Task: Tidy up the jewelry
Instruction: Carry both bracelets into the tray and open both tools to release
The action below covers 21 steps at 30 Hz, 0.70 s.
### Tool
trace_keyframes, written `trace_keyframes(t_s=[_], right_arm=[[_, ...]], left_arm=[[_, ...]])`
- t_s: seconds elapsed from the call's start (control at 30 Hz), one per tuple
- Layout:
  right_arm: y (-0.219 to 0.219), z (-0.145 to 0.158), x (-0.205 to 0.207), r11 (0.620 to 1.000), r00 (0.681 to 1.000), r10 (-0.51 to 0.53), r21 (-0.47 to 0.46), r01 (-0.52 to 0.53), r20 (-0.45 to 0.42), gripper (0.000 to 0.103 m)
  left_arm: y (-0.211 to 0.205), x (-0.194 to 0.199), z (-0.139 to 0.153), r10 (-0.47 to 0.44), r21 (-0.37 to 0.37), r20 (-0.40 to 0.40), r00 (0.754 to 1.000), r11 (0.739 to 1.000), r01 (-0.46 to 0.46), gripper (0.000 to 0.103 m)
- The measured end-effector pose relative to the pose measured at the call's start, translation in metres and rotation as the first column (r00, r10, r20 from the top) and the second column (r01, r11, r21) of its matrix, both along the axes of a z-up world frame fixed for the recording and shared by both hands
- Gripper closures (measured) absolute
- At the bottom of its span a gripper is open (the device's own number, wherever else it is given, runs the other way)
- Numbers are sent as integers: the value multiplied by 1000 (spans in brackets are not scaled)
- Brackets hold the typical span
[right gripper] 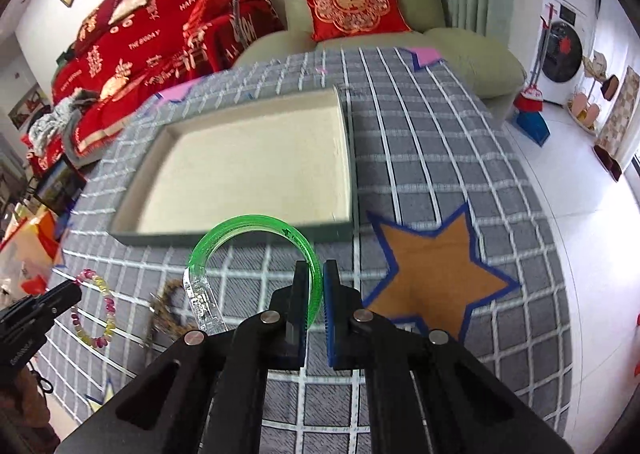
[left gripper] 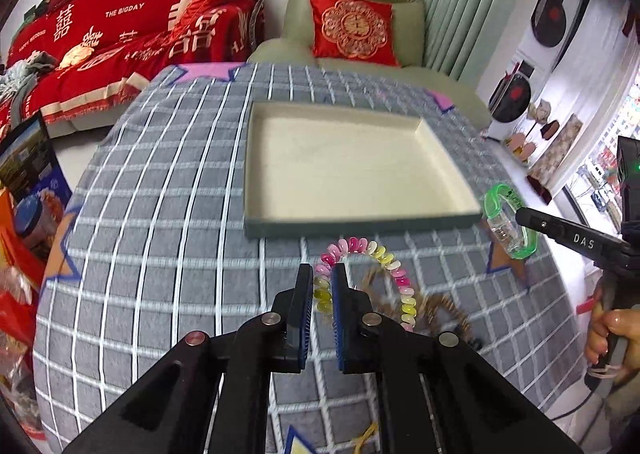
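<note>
Straight ahead of both your grippers lies the tray [right gripper: 240, 157]; your right gripper [right gripper: 316, 274] pinches the bangle [right gripper: 248, 225], your left gripper [left gripper: 322, 278] clamps the bead bracelet [left gripper: 368, 250], both just short of its near wall.

The tray [right gripper: 248, 157] lies open from above with bare tabletop [right gripper: 420, 157] right of it; its near wall stands between it and the beaded bracelet [left gripper: 372, 274] and gold chain [left gripper: 440, 306] by the near edge.

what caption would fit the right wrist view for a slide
Right gripper pinching a green bangle above the checked cloth, just short of the empty cream-lined tray.
</note>
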State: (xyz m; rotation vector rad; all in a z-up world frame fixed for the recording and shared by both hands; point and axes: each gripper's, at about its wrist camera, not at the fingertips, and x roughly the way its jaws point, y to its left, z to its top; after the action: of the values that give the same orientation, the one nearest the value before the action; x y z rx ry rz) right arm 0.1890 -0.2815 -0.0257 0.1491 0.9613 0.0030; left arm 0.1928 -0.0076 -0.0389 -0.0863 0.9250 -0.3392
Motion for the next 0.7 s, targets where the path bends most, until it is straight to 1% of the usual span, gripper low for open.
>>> trace_keyframes(t_s=[0.17, 0.23, 0.33, 0.43, 0.5, 0.6, 0.7], right_arm=[[4, 25, 25, 1000, 999, 21, -22, -20, 43, 96], [5, 29, 44, 1000, 999, 25, -6, -24, 48, 96], [6, 29, 71, 1000, 999, 22, 8, -22, 44, 96], [7, 22, 97, 1000, 999, 19, 5, -19, 35, 96], [8, 11, 112, 1000, 1000, 8, -3, -8, 26, 96], [9, -8, 130, 1000, 1000, -5, 14, 5, -3, 96], [14, -26, 142, 1000, 1000, -6, 4, 6, -26, 96]], left_arm=[[-11, 33, 23, 5, 27, 53, 999, 1000, -6, 82], [-16, 50, 25, 5, 33, 56, 998, 999, -7, 82], [-21, 78, 25, 18, 34, 69, 997, 999, -21, 82], [-29, 108, 15, 33, 36, 56, 998, 999, -35, 82], [-37, 128, 0, 34, 54, 30, 999, 998, -36, 82], [-50, 148, -23, 22, 73, -1, 1000, 997, -22, 82], [-59, 158, -39, 16, 94, -22, 1000, 995, -14, 82]])
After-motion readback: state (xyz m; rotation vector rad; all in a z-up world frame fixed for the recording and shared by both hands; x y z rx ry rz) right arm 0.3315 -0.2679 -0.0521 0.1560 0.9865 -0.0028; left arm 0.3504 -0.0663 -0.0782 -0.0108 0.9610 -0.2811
